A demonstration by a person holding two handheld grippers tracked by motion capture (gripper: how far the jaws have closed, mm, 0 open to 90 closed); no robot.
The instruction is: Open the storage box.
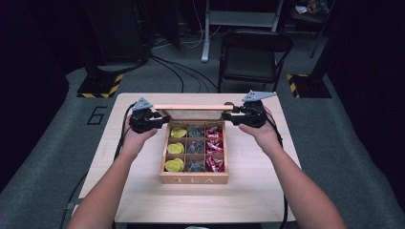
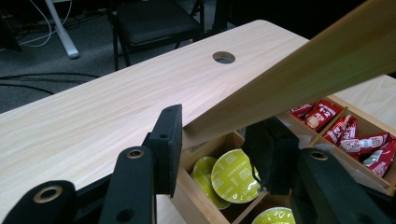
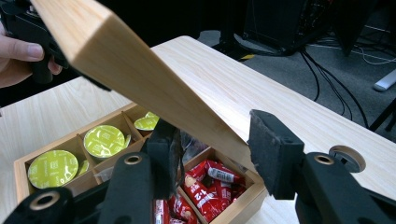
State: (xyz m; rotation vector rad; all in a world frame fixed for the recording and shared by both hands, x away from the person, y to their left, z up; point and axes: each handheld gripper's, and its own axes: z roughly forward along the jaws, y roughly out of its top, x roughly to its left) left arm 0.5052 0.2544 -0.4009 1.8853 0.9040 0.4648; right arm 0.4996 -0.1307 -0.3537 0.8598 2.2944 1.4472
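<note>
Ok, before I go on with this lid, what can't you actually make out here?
- Lid hinges: high view, hidden behind the raised lid.
- Middle column's dark packets: high view, too small and dim to identify.
- Left hand-held gripper inner pad contact: left gripper view, hidden under the lid.
- Capsule print: right gripper view, too small to read.

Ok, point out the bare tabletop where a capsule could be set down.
Free: the table strip in front of the tea box, between the forearms, and the margins outside each forearm. Crowded: beside the lid, where the left gripper and right gripper clamp it.
</note>
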